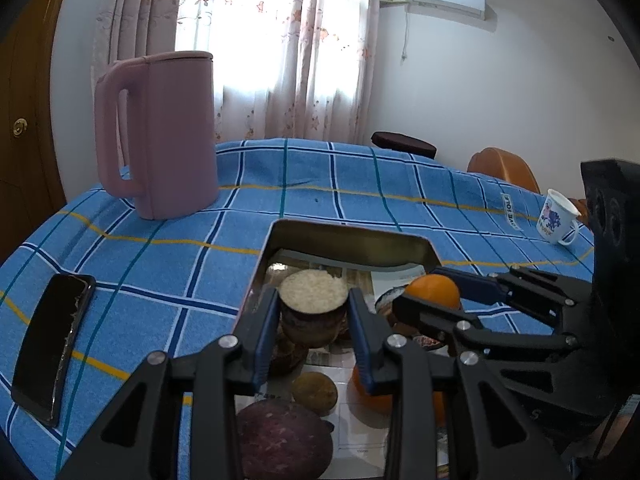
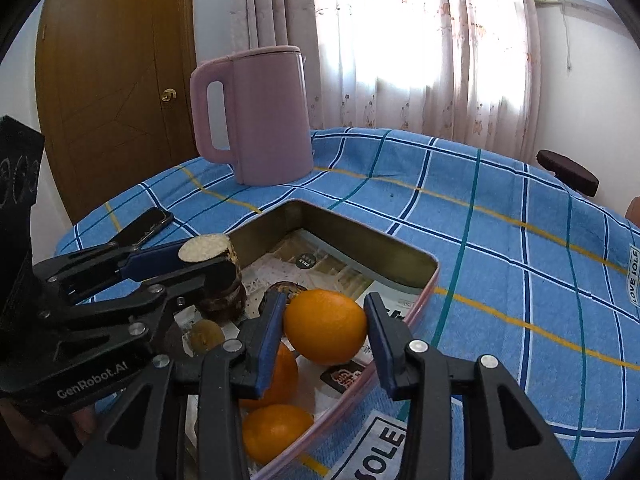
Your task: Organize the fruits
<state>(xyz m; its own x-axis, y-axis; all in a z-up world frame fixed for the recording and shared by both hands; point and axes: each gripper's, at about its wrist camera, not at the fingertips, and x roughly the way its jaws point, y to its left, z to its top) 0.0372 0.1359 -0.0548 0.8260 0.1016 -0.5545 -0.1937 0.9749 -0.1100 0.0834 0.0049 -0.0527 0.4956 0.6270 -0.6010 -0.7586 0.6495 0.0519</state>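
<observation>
A metal tray [image 1: 352,246] [image 2: 352,236] lined with paper sits on the blue checked tablecloth. My left gripper [image 1: 313,304] is shut on a cut purple fruit with a white face [image 1: 313,294] [image 2: 208,249], held over the tray above other dark fruits [image 1: 280,440]. A small brown fruit [image 1: 314,394] [image 2: 206,336] lies below. My right gripper [image 2: 326,324] [image 1: 416,288] is shut on an orange [image 2: 326,326] [image 1: 434,290] over the tray. Two more oranges [image 2: 276,432] lie in the tray's near end.
A pink kettle [image 1: 168,136] [image 2: 260,120] stands behind the tray. A black phone [image 1: 52,344] [image 2: 144,224] lies left of it. A white printed mug [image 1: 556,218] stands at the right table edge. Chairs [image 1: 500,164] stand beyond the table.
</observation>
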